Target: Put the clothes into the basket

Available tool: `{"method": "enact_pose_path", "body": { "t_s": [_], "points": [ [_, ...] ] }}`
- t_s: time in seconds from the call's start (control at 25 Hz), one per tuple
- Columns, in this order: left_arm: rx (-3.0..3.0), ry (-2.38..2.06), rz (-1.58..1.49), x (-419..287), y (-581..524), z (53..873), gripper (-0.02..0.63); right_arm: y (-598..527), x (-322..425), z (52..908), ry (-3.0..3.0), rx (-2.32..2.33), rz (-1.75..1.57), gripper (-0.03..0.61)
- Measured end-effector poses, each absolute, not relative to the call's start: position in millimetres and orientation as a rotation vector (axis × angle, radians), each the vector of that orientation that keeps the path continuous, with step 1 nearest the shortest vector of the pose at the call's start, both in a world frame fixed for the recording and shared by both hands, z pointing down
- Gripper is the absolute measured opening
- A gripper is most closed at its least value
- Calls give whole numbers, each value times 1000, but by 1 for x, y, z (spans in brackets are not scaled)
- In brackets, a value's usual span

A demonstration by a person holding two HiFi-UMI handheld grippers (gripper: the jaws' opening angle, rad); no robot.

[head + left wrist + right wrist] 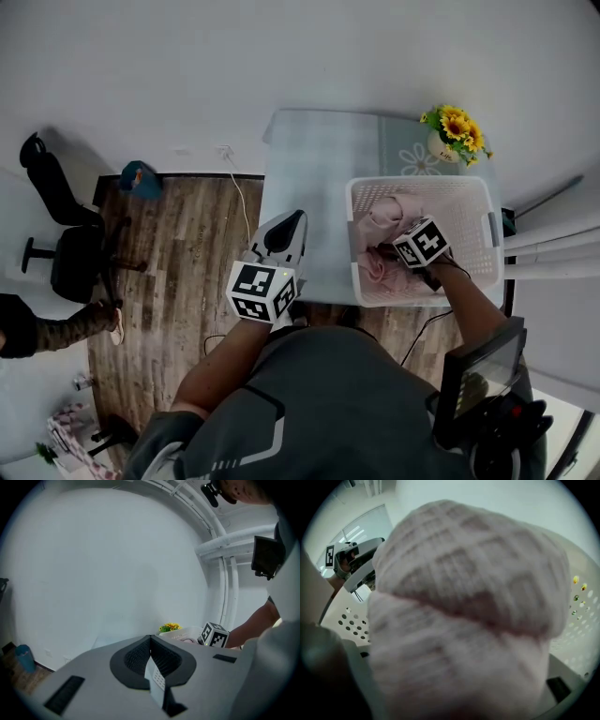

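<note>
A white perforated basket stands on the right part of the pale table. Pink knitted clothes lie in its left half. My right gripper reaches down into the basket among them. In the right gripper view the pink knit fills the space between the wide-set jaws, and the pads are hidden; the basket wall shows behind. My left gripper hovers over the table's left front edge, shut and empty, its tips meeting.
A pot of yellow flowers stands on the table behind the basket. A black office chair and a person's leg are on the wooden floor at left. A dark monitor sits at the lower right.
</note>
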State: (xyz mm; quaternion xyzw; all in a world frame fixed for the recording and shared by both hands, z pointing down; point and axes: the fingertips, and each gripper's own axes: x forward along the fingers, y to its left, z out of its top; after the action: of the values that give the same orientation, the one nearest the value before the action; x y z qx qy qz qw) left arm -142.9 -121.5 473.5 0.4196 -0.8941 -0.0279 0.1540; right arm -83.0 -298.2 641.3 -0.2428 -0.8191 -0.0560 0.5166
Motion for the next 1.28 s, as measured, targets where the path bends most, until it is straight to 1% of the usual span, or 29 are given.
{"method": "enact_pose_path", "body": {
  "t_s": [0.64,1.28],
  "points": [
    [1168,-2568,-103,-146,-115,478,8,-298,-81,694,-1737,-546,-138,353],
    [1185,-2551,-94,-145,-118,483,9,-294,-81,709,-1709,-484,-138,357]
  ]
}}
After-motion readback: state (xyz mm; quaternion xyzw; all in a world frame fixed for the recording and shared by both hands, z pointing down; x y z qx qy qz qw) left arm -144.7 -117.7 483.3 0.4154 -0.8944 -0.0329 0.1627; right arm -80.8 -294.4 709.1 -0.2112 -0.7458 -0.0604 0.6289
